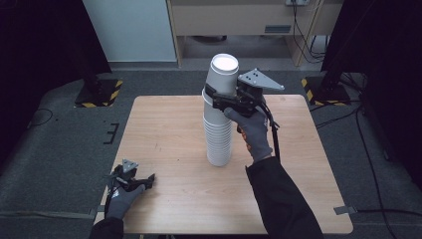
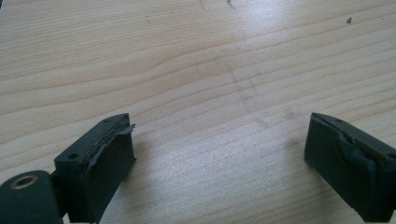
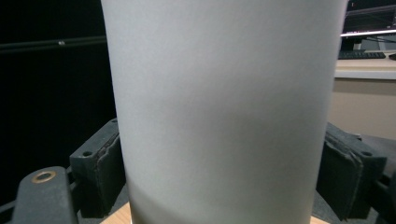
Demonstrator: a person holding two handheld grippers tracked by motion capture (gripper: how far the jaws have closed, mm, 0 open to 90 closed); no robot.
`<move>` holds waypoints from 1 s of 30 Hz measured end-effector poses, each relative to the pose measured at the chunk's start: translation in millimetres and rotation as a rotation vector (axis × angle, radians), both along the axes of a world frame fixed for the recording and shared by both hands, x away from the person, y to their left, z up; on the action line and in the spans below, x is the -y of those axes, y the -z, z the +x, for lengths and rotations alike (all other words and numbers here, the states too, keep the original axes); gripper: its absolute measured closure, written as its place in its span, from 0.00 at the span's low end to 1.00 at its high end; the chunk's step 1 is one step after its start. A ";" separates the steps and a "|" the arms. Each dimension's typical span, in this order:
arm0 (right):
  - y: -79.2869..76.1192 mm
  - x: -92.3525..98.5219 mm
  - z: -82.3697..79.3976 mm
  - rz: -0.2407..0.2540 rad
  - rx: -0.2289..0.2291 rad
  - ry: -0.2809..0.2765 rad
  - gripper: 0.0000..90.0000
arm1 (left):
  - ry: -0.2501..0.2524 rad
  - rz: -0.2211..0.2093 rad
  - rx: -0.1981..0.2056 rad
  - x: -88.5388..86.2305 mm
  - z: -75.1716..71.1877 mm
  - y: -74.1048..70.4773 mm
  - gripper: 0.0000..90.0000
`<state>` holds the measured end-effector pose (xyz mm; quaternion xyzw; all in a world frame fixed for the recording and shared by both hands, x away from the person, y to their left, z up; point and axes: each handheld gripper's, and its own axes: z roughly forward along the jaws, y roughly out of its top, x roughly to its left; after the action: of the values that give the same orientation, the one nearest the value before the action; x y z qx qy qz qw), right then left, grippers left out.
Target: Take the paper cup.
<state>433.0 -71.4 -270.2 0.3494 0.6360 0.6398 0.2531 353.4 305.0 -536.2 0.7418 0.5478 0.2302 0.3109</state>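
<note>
The top cup [image 1: 223, 74], white, smooth-walled and tapered, sits upside down on a tall stack [image 1: 218, 137] of like cups, its flat base uppermost. The right gripper [image 1: 219, 98] clasps this cup around its lower wall, one jaw on each side, just above the ribbed column of rims that makes up the stack. The right gripper view confirms the hold: the matte white wall [image 3: 224, 112] stands between the two black jaws, and both rubber pads [image 3: 109, 172] press against it; a sliver of wood shows at the bottom edge beneath. That view does not reveal the stack below, which the high view shows standing upright on the table [image 1: 164, 129], directly under the gripper. A gloved hand [image 1: 254, 132] and dark sleeve carry the tool, with a grey three-cornered plate [image 1: 261, 79] on top and a cable trailing back along the forearm. The left gripper [image 1: 134, 181] rests well apart from the stack, near the table's near left corner. The left gripper view shows its jaws spread wide with nothing between them, worn pads [image 2: 112, 158] frayed at the edges, over pale wood grain [image 2: 210, 70] bearing faint scuffs and specks.
</note>
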 end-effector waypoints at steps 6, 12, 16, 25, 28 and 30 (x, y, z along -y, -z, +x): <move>-6.8 3.8 -2.2 0.023 0.013 -0.004 0.17 | 0.000 0.000 0.000 0.0 0.0 0.0 0.08; -14.9 11.5 -5.7 0.051 0.027 0.000 0.17 | 0.000 0.000 0.000 0.0 0.0 0.0 0.08; -21.0 17.7 -9.4 0.067 0.040 0.002 0.17 | 0.000 0.000 0.000 0.0 0.0 0.0 0.08; -27.8 33.2 -16.4 0.076 0.051 0.017 0.17 | 0.000 0.001 0.000 0.0 0.0 0.0 0.08; -30.2 41.3 -20.7 0.077 0.052 0.027 0.17 | 0.000 0.000 0.000 0.0 0.0 0.0 0.08; -30.8 44.8 -22.9 0.076 0.054 0.029 0.17 | 0.000 0.000 0.000 0.0 0.0 0.0 0.08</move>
<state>410.1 -116.2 -239.4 0.3506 0.5990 0.6688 0.2663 353.4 305.0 -536.2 0.7420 0.5476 0.2303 0.3107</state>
